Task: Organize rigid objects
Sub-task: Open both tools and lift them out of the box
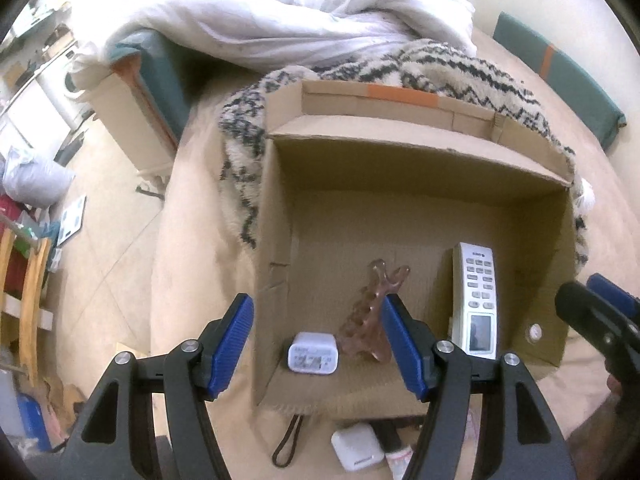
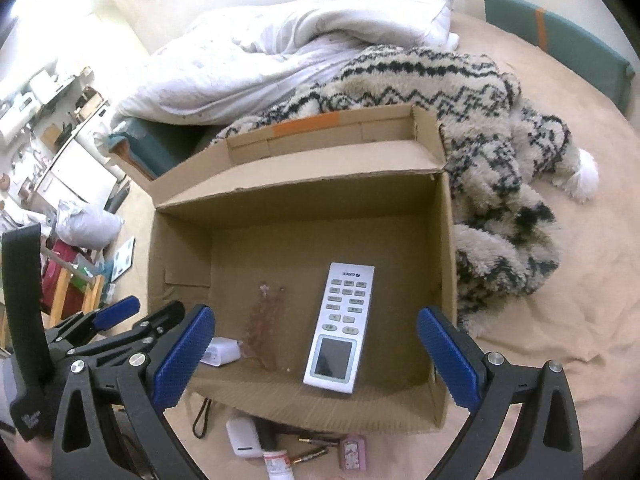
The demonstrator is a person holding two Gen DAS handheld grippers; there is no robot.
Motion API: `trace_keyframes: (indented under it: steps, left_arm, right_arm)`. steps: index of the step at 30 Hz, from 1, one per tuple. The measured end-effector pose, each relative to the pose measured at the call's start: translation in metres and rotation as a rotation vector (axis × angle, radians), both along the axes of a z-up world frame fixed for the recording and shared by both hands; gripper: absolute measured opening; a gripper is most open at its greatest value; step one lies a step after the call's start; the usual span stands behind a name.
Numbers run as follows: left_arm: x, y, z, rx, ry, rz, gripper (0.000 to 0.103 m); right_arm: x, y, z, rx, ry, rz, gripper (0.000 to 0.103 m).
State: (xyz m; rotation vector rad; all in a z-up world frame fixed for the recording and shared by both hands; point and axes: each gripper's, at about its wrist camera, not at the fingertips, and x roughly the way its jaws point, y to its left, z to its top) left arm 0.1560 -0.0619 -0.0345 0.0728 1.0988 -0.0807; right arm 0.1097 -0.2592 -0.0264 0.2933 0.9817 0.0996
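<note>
An open cardboard box [image 1: 420,168] [image 2: 300,196] lies on the bed. Inside it are a white remote control [image 1: 476,300] [image 2: 342,324], a brown hair claw clip [image 1: 374,312] [image 2: 266,328] and a small white charger [image 1: 313,353] [image 2: 220,352]. My left gripper [image 1: 316,344] is open and empty over the box's near left corner. My right gripper [image 2: 316,356] is open and empty over the box's near edge, around the remote's lower end in view. In front of the box lie a white case [image 1: 357,446] [image 2: 243,436], a black loop cord [image 1: 288,440] [image 2: 201,418], a small pink box [image 2: 354,452] and slim tubes [image 2: 312,450].
A black-and-cream shaggy blanket [image 2: 492,148] [image 1: 440,68] lies behind and to the right of the box. A white duvet [image 2: 280,52] [image 1: 304,16] is heaped at the back. The bed's left edge drops to a cluttered floor [image 1: 80,216].
</note>
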Motion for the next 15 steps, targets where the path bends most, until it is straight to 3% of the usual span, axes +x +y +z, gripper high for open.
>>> trace_keyframes:
  steps: [15]
  left_arm:
    - [-0.061, 0.029, 0.016, -0.011, -0.002, -0.012, 0.063]
  right_arm:
    - [-0.049, -0.003, 0.021, -0.008, -0.022, 0.010, 0.103]
